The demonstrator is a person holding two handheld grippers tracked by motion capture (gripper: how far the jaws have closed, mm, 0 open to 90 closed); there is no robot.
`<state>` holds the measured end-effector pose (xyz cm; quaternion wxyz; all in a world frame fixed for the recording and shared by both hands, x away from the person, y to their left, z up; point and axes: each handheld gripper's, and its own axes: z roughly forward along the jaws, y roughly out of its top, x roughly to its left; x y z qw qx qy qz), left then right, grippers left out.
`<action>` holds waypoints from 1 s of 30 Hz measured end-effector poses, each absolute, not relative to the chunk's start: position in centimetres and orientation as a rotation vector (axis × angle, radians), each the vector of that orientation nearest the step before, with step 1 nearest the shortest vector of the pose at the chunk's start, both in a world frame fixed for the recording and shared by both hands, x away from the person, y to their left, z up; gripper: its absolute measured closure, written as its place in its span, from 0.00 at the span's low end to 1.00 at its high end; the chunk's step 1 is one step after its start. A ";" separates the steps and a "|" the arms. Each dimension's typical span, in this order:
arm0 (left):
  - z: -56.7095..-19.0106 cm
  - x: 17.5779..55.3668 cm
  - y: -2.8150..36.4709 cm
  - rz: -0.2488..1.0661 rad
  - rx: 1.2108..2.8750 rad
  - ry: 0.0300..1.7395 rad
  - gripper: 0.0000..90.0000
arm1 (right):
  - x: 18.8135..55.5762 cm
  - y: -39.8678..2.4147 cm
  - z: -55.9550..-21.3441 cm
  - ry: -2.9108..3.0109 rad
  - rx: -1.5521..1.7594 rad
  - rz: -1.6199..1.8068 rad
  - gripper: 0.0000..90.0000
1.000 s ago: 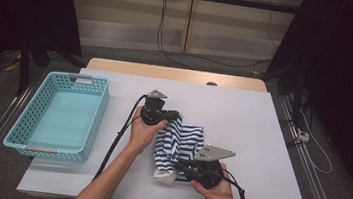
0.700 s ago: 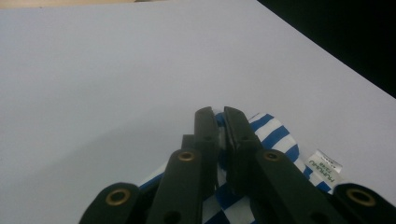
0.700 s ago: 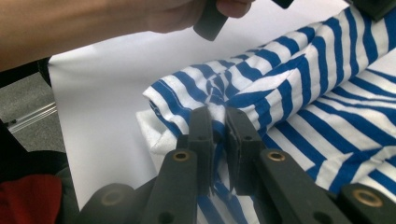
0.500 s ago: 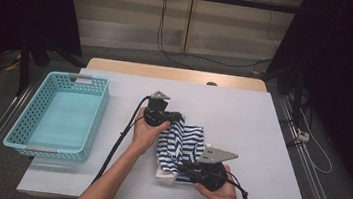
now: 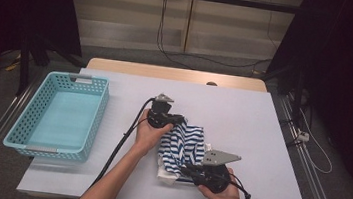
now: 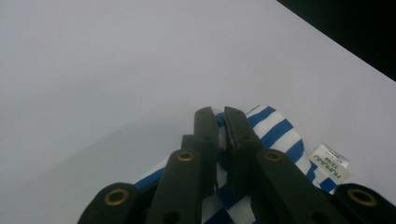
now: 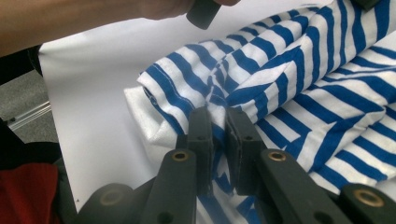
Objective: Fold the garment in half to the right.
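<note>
Striped cloth (image 5: 183,145) sits bunched mid-table (image 5: 243,117), right of the basket (image 5: 33,144). Both claws are pinching it: left gripper (image 5: 178,122) has its jaws pressed together on the far edge, fabric showing between the pads in the left gripper view (image 6: 218,135); right gripper (image 5: 187,170) is clamped on a fold at the near edge, stripes squeezed between the jaws in the right gripper view (image 7: 218,135). Judging by the folds, it's soft, light knit with no stiffness: it will drape and sag between the two grips, stretch a bit, and won't slip much off the pads. Not fragile. Best holds look like hemmed edges or corners, not a mid-panel bunch, since a bunch may grab several layers at once. Label (image 6: 330,162) marks one hem near the left grip. Hard to tell: what garment it is, how many layers each claw has caught, and whether the white piece (image 7: 149,126) at the near corner is lining or a separate item. The cloth's underside and the part beneath the hands are hidden. The right gripper's jaw tips are too small to resolve from the high view.
</note>
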<state>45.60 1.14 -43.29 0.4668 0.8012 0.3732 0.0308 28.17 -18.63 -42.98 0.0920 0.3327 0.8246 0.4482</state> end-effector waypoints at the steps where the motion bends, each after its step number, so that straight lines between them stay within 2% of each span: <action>1: -43.4 45.5 0.9 0.064 1.947 0.935 0.94 | 28.2 -18.6 -43.0 2.452 0.987 1.327 0.91; 30: -43.2 45.6 -0.8 0.066 1.992 0.888 0.92 | 27.6 -19.9 -43.0 2.443 1.010 1.268 0.91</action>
